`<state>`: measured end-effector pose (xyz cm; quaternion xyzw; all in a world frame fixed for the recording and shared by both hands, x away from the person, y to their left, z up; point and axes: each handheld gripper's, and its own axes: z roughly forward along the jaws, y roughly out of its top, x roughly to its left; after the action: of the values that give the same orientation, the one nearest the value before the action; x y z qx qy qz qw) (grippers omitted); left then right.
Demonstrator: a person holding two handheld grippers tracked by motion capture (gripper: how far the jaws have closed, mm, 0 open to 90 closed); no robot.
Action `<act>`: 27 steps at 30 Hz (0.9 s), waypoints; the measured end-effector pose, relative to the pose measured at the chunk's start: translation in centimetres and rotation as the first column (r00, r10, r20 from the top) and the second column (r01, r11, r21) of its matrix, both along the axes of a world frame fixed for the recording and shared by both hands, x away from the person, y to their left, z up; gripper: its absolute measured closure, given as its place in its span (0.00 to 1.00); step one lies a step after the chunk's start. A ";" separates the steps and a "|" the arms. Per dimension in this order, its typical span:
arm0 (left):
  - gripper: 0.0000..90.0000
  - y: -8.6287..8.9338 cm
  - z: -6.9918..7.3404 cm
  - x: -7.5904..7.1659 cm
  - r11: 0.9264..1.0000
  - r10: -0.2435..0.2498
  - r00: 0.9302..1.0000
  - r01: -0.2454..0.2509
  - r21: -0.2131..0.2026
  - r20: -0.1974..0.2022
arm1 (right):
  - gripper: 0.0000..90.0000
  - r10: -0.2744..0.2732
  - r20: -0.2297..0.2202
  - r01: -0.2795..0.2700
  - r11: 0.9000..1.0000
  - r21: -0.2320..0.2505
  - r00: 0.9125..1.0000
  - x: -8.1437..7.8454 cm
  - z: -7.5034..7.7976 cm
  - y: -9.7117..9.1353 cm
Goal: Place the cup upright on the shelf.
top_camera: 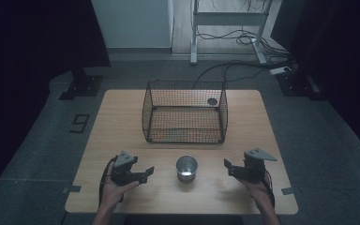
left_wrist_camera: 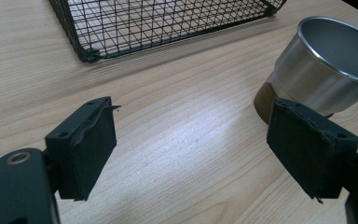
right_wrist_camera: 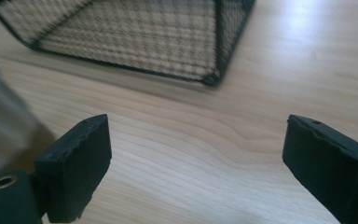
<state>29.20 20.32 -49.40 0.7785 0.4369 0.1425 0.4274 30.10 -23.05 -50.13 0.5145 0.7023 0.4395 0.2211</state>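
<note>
Cup (top_camera: pixel 186 168) upright btwn left gripper (top_camera: pixel 146 171) & right gripper (top_camera: pixel 228 166), both jaws wide, empty; best approach level, grip mid-wall, near wire basket (top_camera: pixel 185 112).

Two forearms come in from the bottom of the high view, one at lower left, one at lower right. The left hand (top_camera: pixel 114 191) holds the left gripper (top_camera: pixel 147 172) with its jaws pointing right, toward the frame's middle; a grey plate sits on top and a cable loops beside the wrist. In the left gripper view its jaws stand wide apart, nothing between the pads. The right hand (top_camera: pixel 258 187) holds the right gripper (top_camera: pixel 228 167), jaws pointing left toward the middle. In the right gripper view its jaws are spread, the gap bare.
</note>
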 end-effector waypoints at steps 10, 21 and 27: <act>0.18 0.2 0.0 0.1 1.000 0.020 1.000 -0.020 -0.009 0.009 | 0.11 0.098 0.065 -0.098 0.995 0.008 0.993 -1.9 2.8 2.4; 0.18 0.0 -0.1 0.1 1.000 0.012 1.000 -0.012 -0.012 0.007 | 0.13 0.179 0.080 -0.181 0.983 0.017 0.981 -2.4 3.4 5.2; 0.18 0.2 0.0 0.1 1.000 0.014 1.000 -0.014 -0.017 0.005 | 0.13 0.221 0.071 -0.223 0.974 0.024 0.973 -2.4 3.2 6.5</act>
<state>29.29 20.48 -49.40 0.7714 0.4424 0.1437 0.4344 27.68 -16.57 -46.91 0.4208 0.7404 0.4899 0.1861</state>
